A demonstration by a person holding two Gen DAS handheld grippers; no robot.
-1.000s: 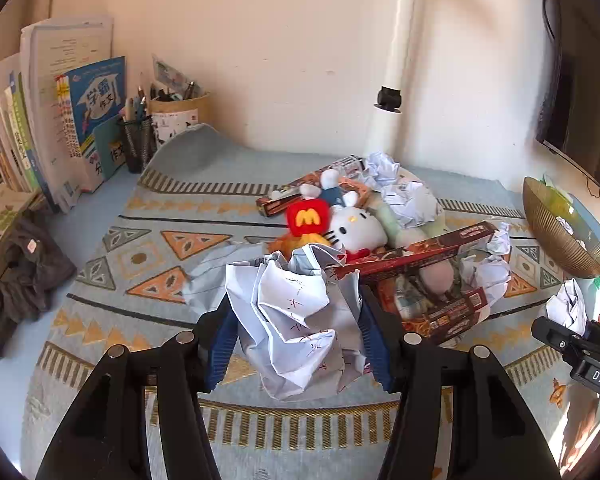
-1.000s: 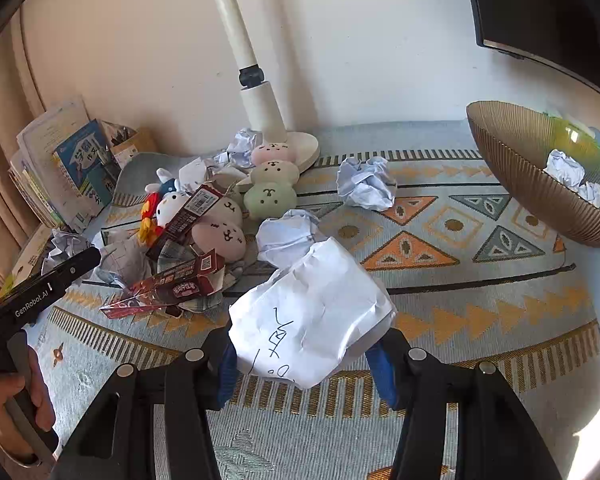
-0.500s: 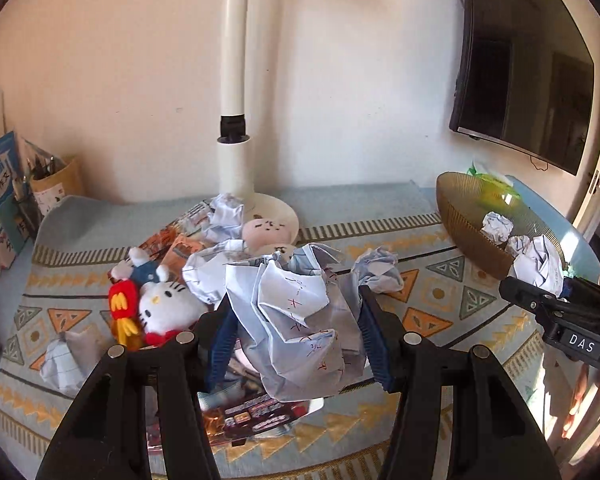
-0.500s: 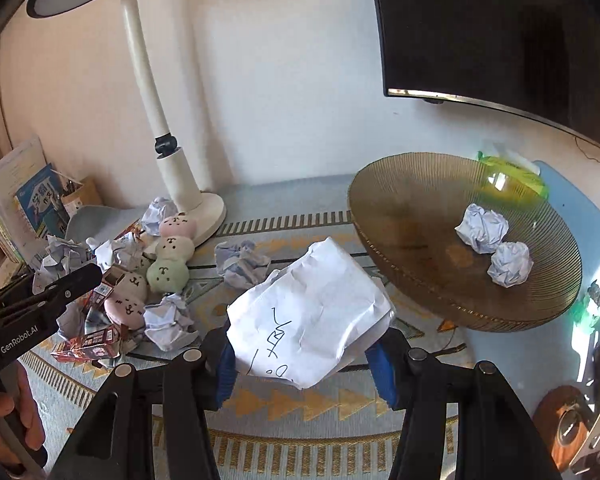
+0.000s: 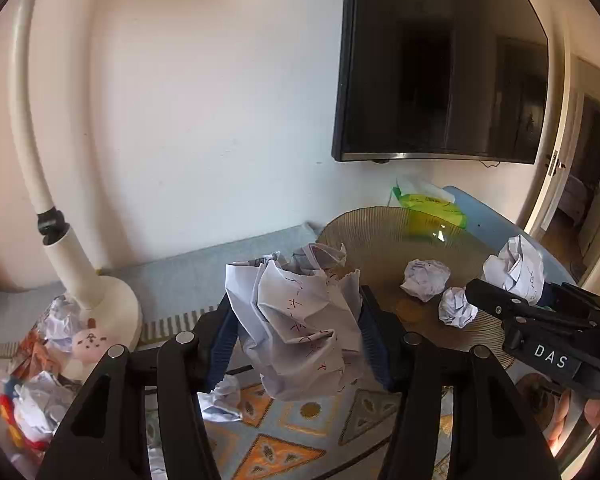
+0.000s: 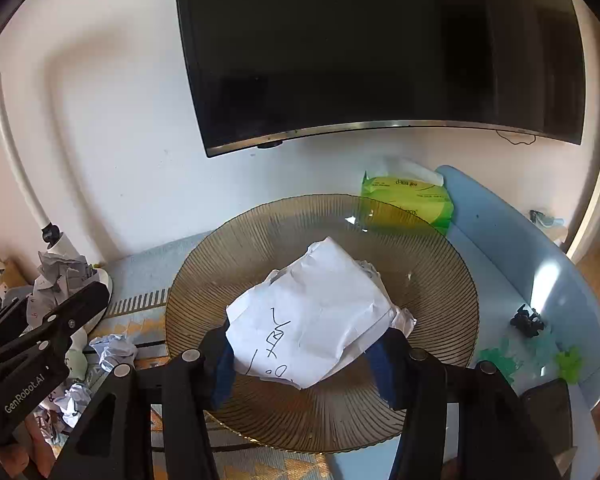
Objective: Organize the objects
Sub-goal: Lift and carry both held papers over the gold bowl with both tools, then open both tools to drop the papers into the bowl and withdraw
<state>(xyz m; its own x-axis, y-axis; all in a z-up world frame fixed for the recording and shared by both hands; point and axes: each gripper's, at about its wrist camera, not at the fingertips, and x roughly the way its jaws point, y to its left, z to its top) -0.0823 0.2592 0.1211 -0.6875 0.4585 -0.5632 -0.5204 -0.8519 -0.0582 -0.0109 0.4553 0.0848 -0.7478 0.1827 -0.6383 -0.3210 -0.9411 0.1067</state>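
The right gripper (image 6: 306, 354) had its blue pads (image 6: 222, 364) clamped on a folded, crumpled sheet of paper (image 6: 316, 316) bearing black handwriting, held directly above the middle of the ribbed amber glass bowl (image 6: 440, 280). The left gripper (image 5: 294, 334) was likewise closed on a second paper wad (image 5: 300, 312), marked in red, and hung short of the bowl, just off its near-left rim. Two small paper balls (image 5: 426, 280) already lay inside the bowl.

The step in hand looked like dropping the right wad. Since it sat over the bowl's centre, the sound course would have been to lower it a little, part the pads fully so the springy paper fell clean, then lift straight up clear of the rim. The left wad needed carrying further over the bowl before release; let go where it hung, it would likely land on the patterned mat (image 5: 284, 452) beside the bowl. Beyond the bowl stood a green tissue pack (image 6: 410, 200).
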